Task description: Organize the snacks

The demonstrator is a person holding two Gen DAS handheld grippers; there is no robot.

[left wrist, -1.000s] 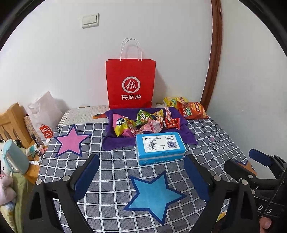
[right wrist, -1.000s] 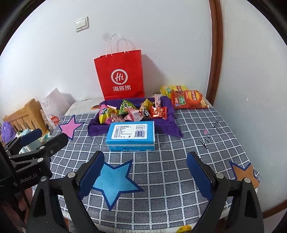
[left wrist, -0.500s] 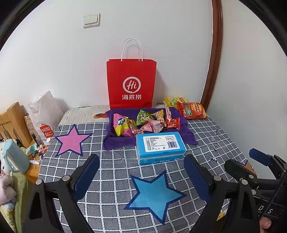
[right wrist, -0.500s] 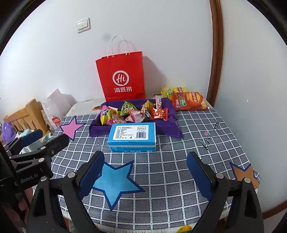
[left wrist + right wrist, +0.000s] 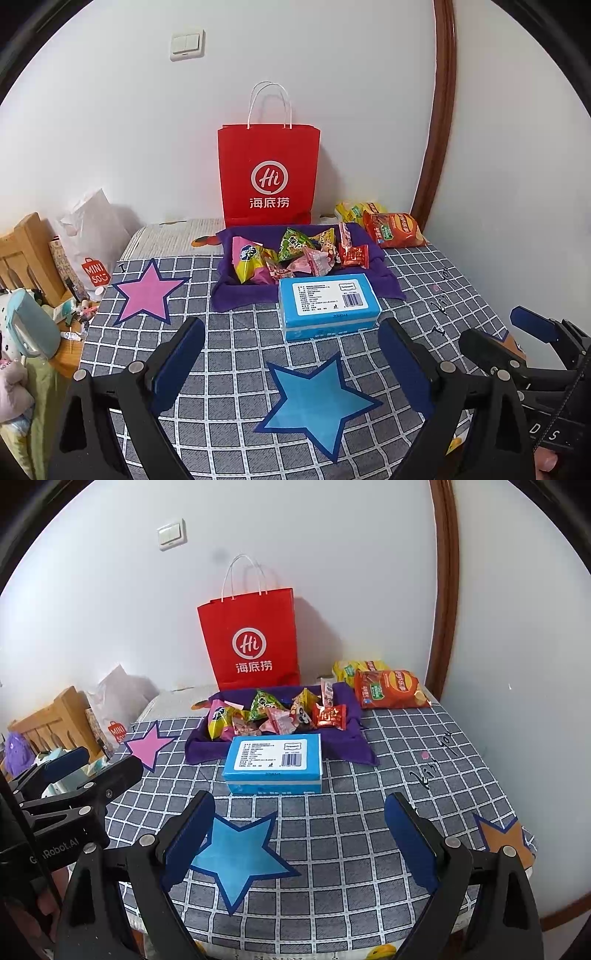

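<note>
Several small snack packets lie heaped on a purple cloth at the back of the checked table; they also show in the right wrist view. A blue box lies in front of the cloth. A red chip bag and a yellow bag lie at the back right. A red paper bag stands against the wall. My left gripper and right gripper are both open and empty, near the table's front edge.
Paper stars lie on the checked tablecloth: pink at left, blue in front, orange at right. A white bag and wooden furniture stand off the left edge. Walls close the back and right.
Both grippers have risen or tilted slightly, so the scene sits a little lower in both views. Nothing on the table has moved.
</note>
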